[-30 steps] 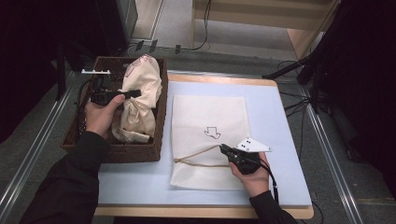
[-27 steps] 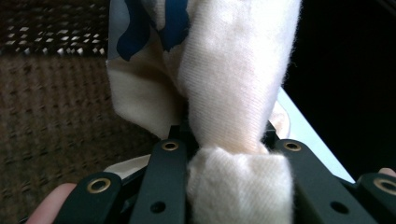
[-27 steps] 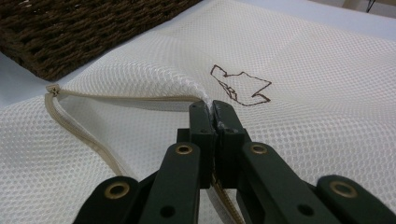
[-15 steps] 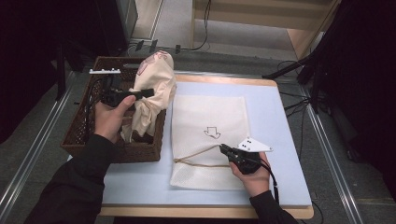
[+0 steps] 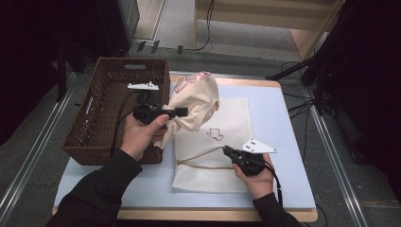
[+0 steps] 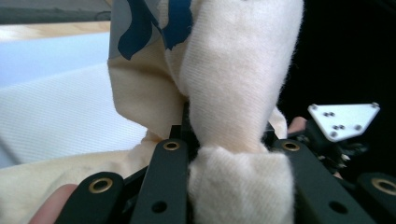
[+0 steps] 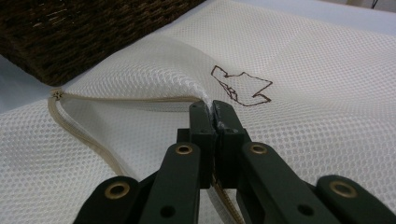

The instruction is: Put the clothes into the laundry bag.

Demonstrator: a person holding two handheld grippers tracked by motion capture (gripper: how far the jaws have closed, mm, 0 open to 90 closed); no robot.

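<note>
A bunched cream garment [image 5: 196, 101] with a printed pattern hangs in the air between the wicker basket [image 5: 101, 123] and the white mesh laundry bag [image 5: 227, 118]. My left gripper [image 5: 182, 112] is shut on a fold of it. In the left gripper view the cloth [image 6: 243, 93] is squeezed between the jaws of the left gripper [image 6: 231, 140]. The bag lies flat on the blue mat with an arrow mark on top. My right gripper [image 5: 226, 150] is shut on the bag's upper edge by the zip. In the right gripper view its jaws [image 7: 212, 112] pinch the mesh [image 7: 303, 116] and hold the zip opening [image 7: 116, 99] slightly raised.
The brown basket stands at the table's left, its inside bare where visible, and its wall [image 7: 70, 32] lies close behind the bag's opening. The blue mat [image 5: 283, 142] covers the tabletop. Cables and dark stands lie on the floor beyond the table's far and right edges.
My left gripper has lifted the garment out of the basket and carried it right, over the basket's right wall toward the bag. The right gripper has stayed put.
</note>
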